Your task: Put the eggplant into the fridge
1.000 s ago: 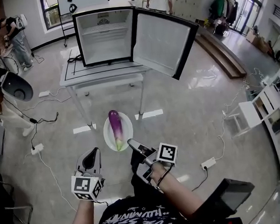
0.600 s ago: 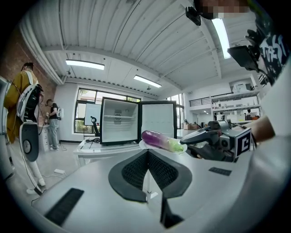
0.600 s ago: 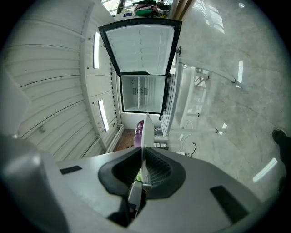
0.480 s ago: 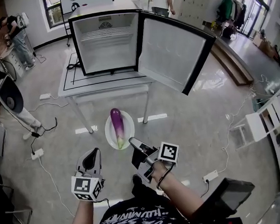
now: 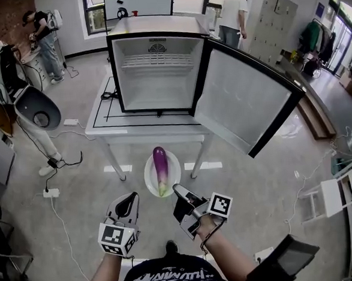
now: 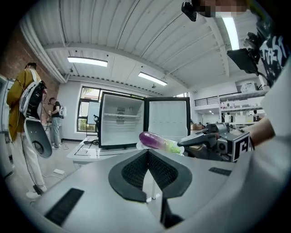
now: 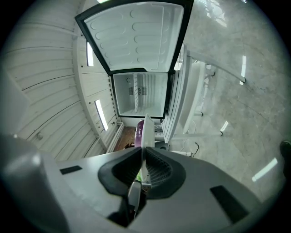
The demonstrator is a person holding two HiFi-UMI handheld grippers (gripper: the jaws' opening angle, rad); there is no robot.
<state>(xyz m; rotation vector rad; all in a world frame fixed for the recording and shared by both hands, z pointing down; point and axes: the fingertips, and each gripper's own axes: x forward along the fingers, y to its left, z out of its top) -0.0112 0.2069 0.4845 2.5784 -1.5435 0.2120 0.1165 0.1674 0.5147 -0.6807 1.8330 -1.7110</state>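
Note:
A purple eggplant [image 5: 160, 167] with a green stem lies on a white plate [image 5: 149, 176] held in the air in front of the table. My right gripper [image 5: 177, 191] is shut on the plate's near rim. In the right gripper view the plate [image 7: 144, 132] stands edge-on between the jaws of that gripper [image 7: 142, 157], with the eggplant [image 7: 139, 128] beyond. My left gripper [image 5: 128, 201] is shut and empty, just left of the plate. The left gripper view shows the gripper [image 6: 148, 152], the eggplant [image 6: 153, 140] and the open fridge [image 6: 120, 121]. The fridge [image 5: 157, 72] stands empty on the table [image 5: 121, 130], its door [image 5: 245, 105] swung right.
A person with a backpack rig [image 5: 18, 97] stands at the left. Other people stand at the back left [image 5: 43, 32] and back [image 5: 234, 14]. Cables and a power strip [image 5: 51, 192] lie on the floor at the left. White shelving [image 5: 348, 191] is at the right.
The fridge and table have come nearer and lower in the head view. The plate with the eggplant has travelled with my right gripper toward the table. Both grippers stay shut.

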